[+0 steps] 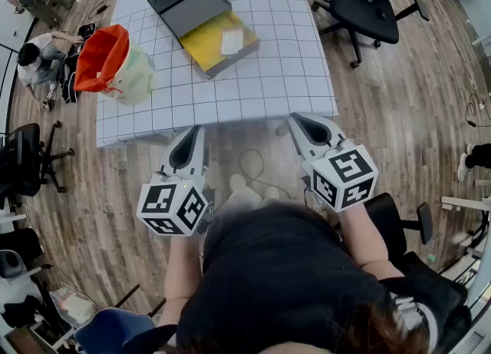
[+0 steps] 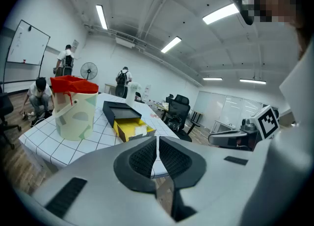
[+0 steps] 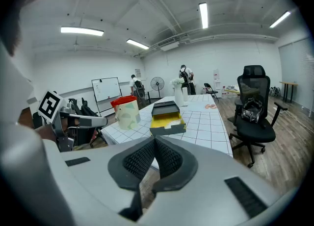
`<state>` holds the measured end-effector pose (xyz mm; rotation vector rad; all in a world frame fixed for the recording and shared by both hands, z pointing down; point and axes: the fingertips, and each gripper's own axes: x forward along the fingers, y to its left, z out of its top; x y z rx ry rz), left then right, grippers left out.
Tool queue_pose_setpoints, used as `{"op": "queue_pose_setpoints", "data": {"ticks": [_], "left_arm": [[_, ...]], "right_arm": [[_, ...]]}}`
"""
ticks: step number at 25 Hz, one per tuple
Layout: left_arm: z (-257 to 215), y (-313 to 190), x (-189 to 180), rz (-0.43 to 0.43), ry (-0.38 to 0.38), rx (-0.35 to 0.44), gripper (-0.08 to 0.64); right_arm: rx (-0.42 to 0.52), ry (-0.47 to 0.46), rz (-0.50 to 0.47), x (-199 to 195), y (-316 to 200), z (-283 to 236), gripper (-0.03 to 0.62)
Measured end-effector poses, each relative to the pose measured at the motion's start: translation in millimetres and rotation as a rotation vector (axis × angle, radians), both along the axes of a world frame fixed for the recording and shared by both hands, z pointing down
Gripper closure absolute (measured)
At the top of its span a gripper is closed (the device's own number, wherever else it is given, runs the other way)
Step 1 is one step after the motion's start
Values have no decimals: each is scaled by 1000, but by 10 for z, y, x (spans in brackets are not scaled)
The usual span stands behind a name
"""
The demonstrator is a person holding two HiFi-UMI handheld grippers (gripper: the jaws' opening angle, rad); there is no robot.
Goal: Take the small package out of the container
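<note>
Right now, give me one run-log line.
left gripper: shut, empty | right gripper: shut, empty | package: in box | grippers: short of table

The table (image 1: 253, 91) runs off the top edge — the small package (image 1: 232, 41) is too small for detail.
</note>
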<state>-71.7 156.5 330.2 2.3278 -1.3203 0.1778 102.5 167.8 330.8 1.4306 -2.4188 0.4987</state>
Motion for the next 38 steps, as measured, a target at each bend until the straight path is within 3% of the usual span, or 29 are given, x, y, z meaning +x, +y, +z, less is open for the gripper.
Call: {"op": "queue_pose_setpoints", "data": {"ticks": [11, 22, 29, 38], "left_arm": [[82, 0, -287, 31, -47, 8, 523], [175, -239, -725, 41, -115, 22, 523], [242, -491, -690, 18, -132, 6, 523], [233, -1130, -274, -18, -177, -7, 523]], "right_arm": [[-14, -14, 0, -275, -52, 7, 577], [-4, 53, -35, -751, -441, 12, 577], [21, 79, -102, -799, -859, 6, 563], [17, 64, -208, -508, -1579, 25, 522]]}}
